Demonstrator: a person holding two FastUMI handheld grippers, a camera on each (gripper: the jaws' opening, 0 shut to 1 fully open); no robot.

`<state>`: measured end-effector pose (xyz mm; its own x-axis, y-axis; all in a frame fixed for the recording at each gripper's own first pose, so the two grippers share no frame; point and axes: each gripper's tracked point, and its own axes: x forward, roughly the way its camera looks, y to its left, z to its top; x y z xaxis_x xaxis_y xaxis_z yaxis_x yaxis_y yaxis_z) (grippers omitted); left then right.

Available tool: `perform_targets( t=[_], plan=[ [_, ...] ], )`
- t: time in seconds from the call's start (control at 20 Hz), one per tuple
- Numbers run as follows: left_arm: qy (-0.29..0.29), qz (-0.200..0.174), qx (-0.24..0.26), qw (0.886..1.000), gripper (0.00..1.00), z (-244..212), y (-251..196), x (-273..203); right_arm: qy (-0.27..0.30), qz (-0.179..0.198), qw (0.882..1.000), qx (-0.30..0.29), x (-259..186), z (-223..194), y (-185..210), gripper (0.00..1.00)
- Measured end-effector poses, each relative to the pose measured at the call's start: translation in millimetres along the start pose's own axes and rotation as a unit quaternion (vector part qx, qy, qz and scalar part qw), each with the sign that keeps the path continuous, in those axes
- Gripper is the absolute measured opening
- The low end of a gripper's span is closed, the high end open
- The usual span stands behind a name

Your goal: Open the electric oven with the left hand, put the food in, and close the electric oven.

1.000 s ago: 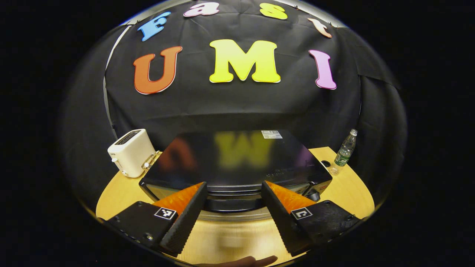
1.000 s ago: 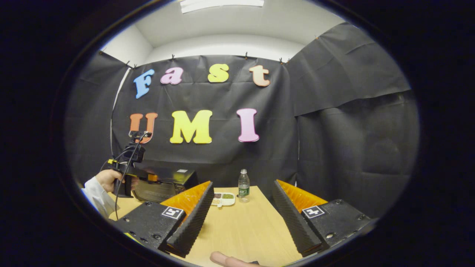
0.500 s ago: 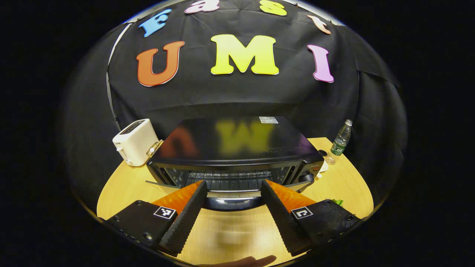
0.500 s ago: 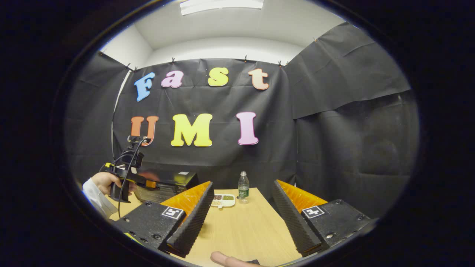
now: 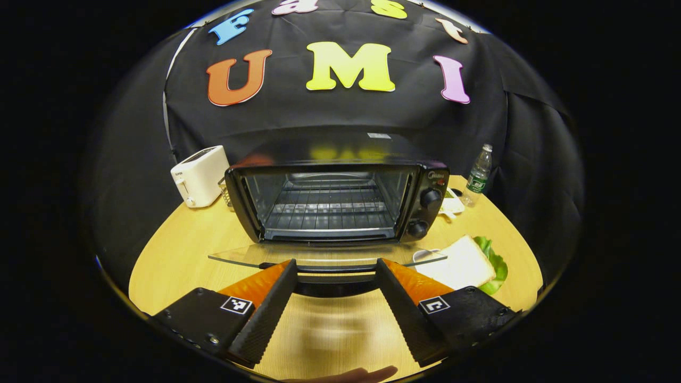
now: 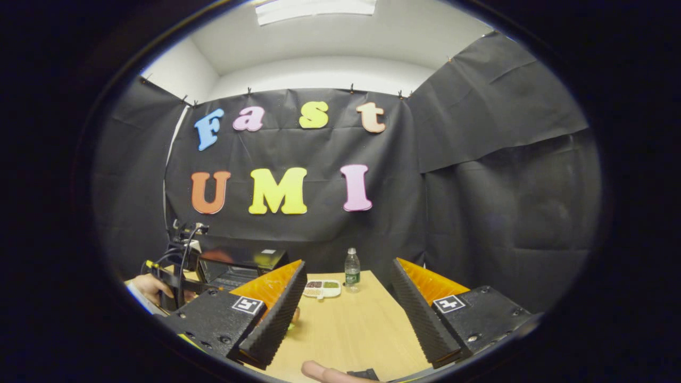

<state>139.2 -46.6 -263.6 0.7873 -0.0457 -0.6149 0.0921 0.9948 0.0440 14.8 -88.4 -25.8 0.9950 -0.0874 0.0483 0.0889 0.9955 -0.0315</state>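
Observation:
The black electric oven [image 5: 425, 175] stands mid-table with its glass door [image 5: 319, 256] swung down almost flat, and the wire rack [image 5: 327, 208] inside is bare. My left gripper [image 5: 335, 264] is open, its fingers straddling the door's dark handle [image 5: 335, 286]. A slice of bread on lettuce [image 5: 463, 264] lies on the table to the right of the door. In the right gripper view my right gripper [image 6: 348, 264] hangs open over the wooden table [image 6: 346, 330], holding nothing. The oven [image 6: 242, 261] and the hand-held left gripper [image 6: 175, 276] appear at the far left there.
A white toaster [image 5: 199, 175] stands left of the oven. A plastic water bottle [image 5: 478, 175] and a small white sectioned dish [image 6: 322, 288] sit at the back right of the table. Black cloth closes the booth behind and to the right.
The oven door has swung down from nearly closed to almost flat, with my left gripper dropping along with its handle. The bread on lettuce has come into the left gripper view. The right gripper has barely moved.

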Motion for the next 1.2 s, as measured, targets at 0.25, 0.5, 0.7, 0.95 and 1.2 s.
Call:
perform_targets(
  t=[0.25,0.5,0.7,0.95,1.2],
  plan=[
    [0.018,0.0,0.004,1.0,0.98,-42.2,-0.9,1.8,0.007,0.002,1.0,-0.001,-4.2,-1.6,5.9,1.0],
    [0.037,0.001,-0.011,0.999,0.96,-74.3,2.0,10.3,0.01,0.0,1.0,-0.001,-7.2,-5.4,7.7,1.0],
    [0.05,0.002,-0.013,0.999,0.96,-91.8,3.1,18.5,0.018,0.001,1.0,-0.01,-3.8,-12.8,11.7,1.0],
    [0.024,0.002,-0.018,1.0,0.96,-80.0,3.8,13.8,0.048,0.024,0.999,-0.002,4.2,-27.7,22.2,1.0],
    [-0.052,0.0,-0.032,0.998,0.95,-30.0,6.4,-22.0,0.084,0.04,0.996,-0.004,37.1,-43.3,26.4,1.0]
  ],
)
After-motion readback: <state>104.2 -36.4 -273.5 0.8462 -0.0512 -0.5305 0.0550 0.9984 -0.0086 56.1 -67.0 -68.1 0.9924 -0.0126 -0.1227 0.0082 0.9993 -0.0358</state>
